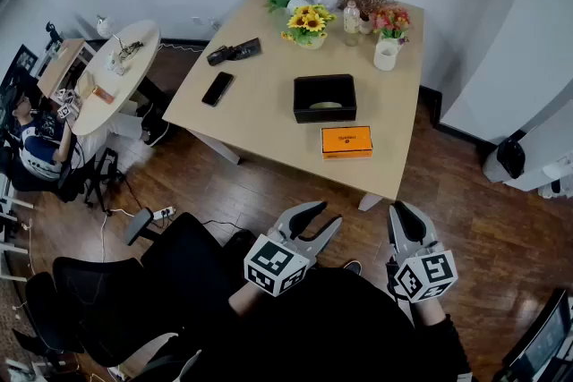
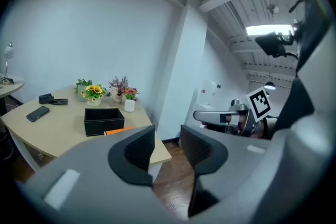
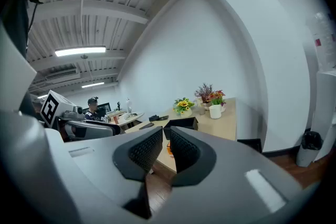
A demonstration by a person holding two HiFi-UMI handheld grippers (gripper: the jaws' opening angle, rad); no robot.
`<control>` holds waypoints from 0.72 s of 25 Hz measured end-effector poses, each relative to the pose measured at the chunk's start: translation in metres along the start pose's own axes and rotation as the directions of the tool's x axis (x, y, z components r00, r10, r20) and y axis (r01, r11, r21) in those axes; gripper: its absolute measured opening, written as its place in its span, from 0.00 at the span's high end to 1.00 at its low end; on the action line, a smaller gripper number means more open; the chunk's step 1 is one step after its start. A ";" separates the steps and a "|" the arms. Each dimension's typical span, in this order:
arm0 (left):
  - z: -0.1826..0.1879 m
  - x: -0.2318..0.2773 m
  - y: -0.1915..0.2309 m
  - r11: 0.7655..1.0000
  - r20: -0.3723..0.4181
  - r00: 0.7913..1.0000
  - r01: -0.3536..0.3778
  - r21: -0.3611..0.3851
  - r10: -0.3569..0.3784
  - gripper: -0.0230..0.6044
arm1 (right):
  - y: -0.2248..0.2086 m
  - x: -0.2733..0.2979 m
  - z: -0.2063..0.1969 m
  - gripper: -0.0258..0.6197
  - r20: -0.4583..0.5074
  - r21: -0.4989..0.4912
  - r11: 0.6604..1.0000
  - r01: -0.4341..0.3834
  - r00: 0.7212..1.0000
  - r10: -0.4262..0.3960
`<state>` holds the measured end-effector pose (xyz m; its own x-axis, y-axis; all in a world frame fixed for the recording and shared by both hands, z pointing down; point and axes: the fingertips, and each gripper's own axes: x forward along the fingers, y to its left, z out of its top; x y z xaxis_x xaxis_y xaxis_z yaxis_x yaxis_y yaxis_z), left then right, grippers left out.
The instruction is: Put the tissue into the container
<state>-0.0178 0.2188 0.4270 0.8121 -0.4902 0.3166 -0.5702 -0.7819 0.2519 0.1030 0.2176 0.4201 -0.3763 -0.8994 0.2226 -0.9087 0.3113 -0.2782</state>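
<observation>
Office scene, seen from above: a person holds a pair of tongs in each hand over a dark wood floor (image 1: 224, 183), on the near side of a light wooden table (image 1: 260, 121) and well apart from it. The left tongs (image 1: 329, 215) are slightly parted, with nothing between the jaws. The right tongs (image 1: 399, 208) are closed and empty.

An open-topped black container (image 1: 324, 87) stands upright near the middle of the table. A pale wad (image 1: 325, 106) that looks like tissue lies inside it, against the near wall; it is too small to make out more. An orange box (image 1: 346, 141) lies flat just near of the container, close to the table's near edge and not touching the container. A dark phone (image 1: 218, 89) lies to the left of the container.

Along the far edge stand a pot of sunflowers (image 1: 309, 21) and, toward the right, a white cup (image 1: 386, 56).

At the far left of the room, another person (image 1: 40, 148) sits at a round table (image 1: 134, 45). A black office chair (image 1: 116, 300) stands at the near left.
</observation>
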 end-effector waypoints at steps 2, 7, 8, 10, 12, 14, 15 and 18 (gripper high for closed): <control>0.002 0.003 0.001 1.000 0.007 1.000 -0.028 0.000 0.028 0.72 | -0.004 -0.001 0.002 0.89 0.000 -0.009 1.000 -0.016 1.000 0.016; 0.003 0.004 0.003 0.995 0.017 0.995 -0.094 -0.013 0.094 0.68 | -0.014 -0.005 0.000 0.89 -0.010 -0.021 0.998 -0.062 0.998 0.062; 0.004 0.004 0.003 0.994 0.016 0.994 -0.105 -0.016 0.105 0.68 | -0.016 -0.004 0.000 0.89 -0.014 -0.022 0.997 -0.071 0.997 0.071; 0.005 0.004 0.003 0.993 0.010 0.993 -0.119 -0.016 0.119 0.67 | -0.020 -0.003 -0.001 0.89 -0.021 -0.021 0.996 -0.085 0.996 0.085; 0.004 0.004 0.003 0.992 -0.001 0.992 -0.126 -0.017 0.126 0.67 | -0.023 -0.001 -0.002 0.89 -0.025 -0.018 0.996 -0.093 0.995 0.092; 0.002 0.005 0.005 0.991 -0.013 0.992 -0.128 -0.026 0.128 0.67 | -0.025 0.003 -0.003 0.89 -0.030 -0.013 0.995 -0.098 0.995 0.098; 0.001 0.006 0.007 0.991 -0.017 0.992 -0.129 -0.030 0.129 0.67 | -0.025 0.006 -0.003 0.89 -0.034 -0.011 0.995 -0.100 0.994 0.100; -0.001 0.015 0.018 0.991 -0.031 0.991 -0.132 -0.029 0.131 0.67 | -0.029 0.017 -0.004 0.88 -0.045 -0.015 0.995 -0.099 0.994 0.098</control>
<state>-0.0165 0.1976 0.4368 0.7260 -0.5763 0.3752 -0.6758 -0.6989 0.2341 0.1218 0.1944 0.4358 -0.4711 -0.8500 0.2358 -0.8698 0.4032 -0.2843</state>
